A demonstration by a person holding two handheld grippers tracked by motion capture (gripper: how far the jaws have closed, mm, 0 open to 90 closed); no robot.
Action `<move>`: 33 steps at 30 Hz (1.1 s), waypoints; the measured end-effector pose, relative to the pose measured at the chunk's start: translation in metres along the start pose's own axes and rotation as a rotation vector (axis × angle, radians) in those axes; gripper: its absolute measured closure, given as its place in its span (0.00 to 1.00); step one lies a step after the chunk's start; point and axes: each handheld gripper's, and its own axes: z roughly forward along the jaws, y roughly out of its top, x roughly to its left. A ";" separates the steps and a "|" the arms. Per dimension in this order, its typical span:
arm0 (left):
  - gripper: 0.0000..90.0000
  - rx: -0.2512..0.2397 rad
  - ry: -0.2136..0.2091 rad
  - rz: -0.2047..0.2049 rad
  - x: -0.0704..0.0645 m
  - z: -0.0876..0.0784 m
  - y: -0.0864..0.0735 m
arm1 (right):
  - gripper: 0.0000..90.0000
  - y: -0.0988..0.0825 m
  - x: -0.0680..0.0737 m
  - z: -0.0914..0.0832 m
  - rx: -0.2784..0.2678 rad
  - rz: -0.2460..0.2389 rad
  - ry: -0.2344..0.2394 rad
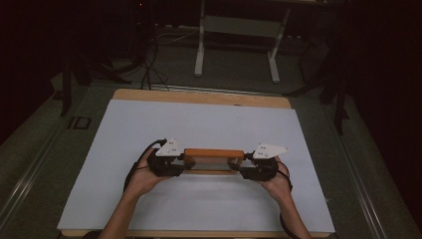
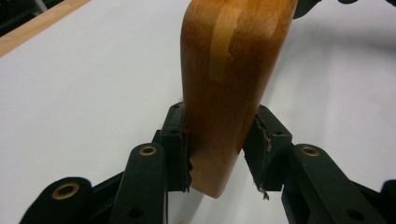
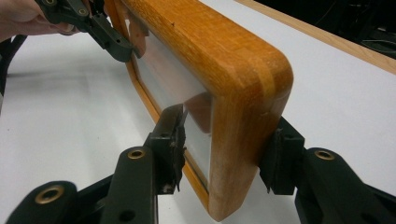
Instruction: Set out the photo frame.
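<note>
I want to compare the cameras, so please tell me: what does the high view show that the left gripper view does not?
High view alone: both of the person's hands, the left claw and the right claw at opposite ends of the wooden frame, the table's wooden edge and the floor beyond.

Left gripper view alone: from close up, the left claw's pads pressing the frame's rounded end, and a pale strip in the wood.

Both share: the frame, the left claw gripping it, and the white table cover.

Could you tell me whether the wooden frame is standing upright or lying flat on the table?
Upright: the wooden frame stands on edge, clamped at its ends by the left gripper and right gripper.
</note>
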 end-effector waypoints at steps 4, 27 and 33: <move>0.70 -0.006 -0.012 -0.009 0.001 -0.001 0.000 | 0.62 0.001 -0.001 -0.001 -0.006 0.010 0.006; 0.71 -0.021 -0.068 -0.086 0.006 -0.004 0.000 | 0.61 0.001 -0.006 -0.002 -0.005 0.076 0.044; 0.71 -0.015 -0.076 -0.100 0.007 -0.003 0.000 | 0.61 0.002 -0.006 -0.001 0.003 0.087 0.046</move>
